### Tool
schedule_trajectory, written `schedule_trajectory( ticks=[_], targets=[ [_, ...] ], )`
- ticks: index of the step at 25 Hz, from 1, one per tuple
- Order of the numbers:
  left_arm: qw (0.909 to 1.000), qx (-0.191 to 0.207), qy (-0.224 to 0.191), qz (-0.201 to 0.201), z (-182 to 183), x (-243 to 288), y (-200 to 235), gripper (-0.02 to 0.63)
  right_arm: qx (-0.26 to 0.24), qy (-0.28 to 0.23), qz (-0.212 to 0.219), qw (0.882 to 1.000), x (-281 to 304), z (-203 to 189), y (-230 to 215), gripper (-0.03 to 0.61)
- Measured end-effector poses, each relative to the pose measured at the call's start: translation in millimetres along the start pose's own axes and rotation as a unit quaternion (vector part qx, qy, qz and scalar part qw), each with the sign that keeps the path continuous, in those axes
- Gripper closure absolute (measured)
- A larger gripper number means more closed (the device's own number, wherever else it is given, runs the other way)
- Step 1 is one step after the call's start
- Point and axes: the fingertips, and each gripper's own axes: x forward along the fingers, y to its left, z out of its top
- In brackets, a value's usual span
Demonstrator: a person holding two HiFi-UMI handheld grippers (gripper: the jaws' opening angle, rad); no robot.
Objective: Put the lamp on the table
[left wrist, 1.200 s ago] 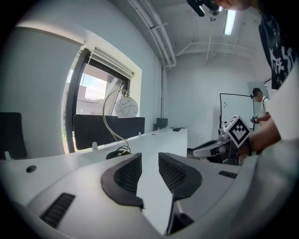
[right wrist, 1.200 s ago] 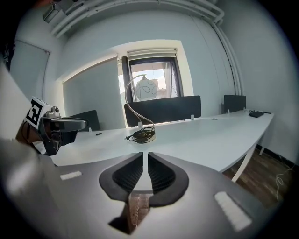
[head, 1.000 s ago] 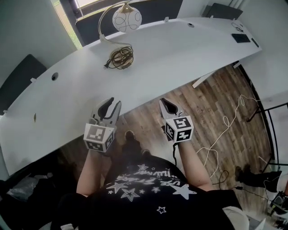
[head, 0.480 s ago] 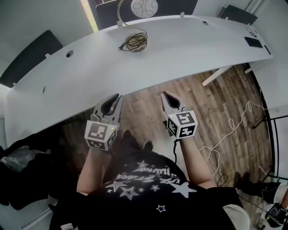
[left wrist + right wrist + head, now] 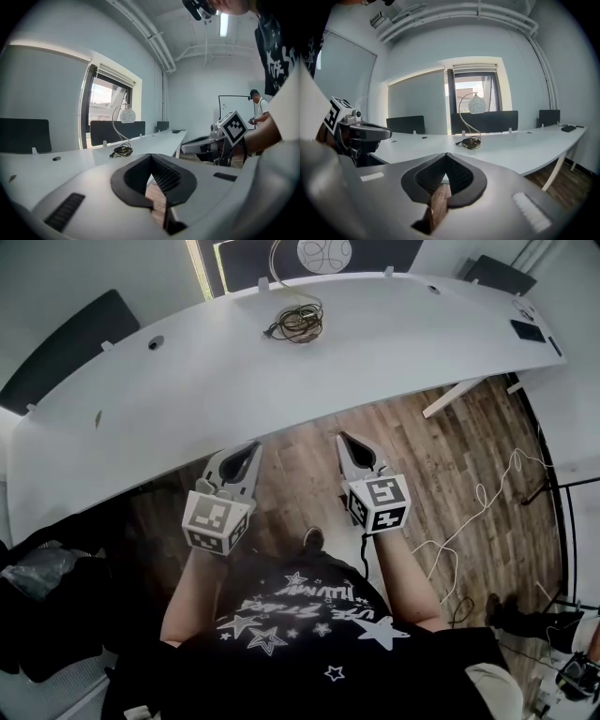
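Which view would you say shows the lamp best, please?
The right gripper view: the lamp stands whole on the table, shade, curved stem and coiled cord all clear. The left gripper view shows it smaller, against the bright window. The head view cuts off its shade at the top edge.

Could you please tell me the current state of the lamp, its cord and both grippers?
lamp: upright on the table, untouched.
cord: coiled on the table by the lamp.
left gripper: shut, empty.
right gripper: shut, empty.
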Motion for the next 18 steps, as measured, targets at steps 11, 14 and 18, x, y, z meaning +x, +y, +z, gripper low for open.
schedule_trajectory(
  ticks=[11, 14, 18],
  targets=[
    [0.9999, 0.0, -0.013, 0.007, -1.3, -41.6, 44.8, 0.606, -0.026, 0.022, -0.002, 0.999, 10.9, 2.5, 72.7, 0.577],
    [0.9999, -0.004, -0.012, 0.003, -8.7, -47.5, 43.8, 0.606, -0.018, 0.029, -0.009, 0.999, 6.4, -4.3, 77.8, 0.577],
    [0.9997, 0.0, -0.023, -0.013, -4.2, -54.0, 38.8, 0.606, -0.011, 0.031, -0.014, 0.999, -0.2, -6.4, 89.2, 0.578]
  ],
)
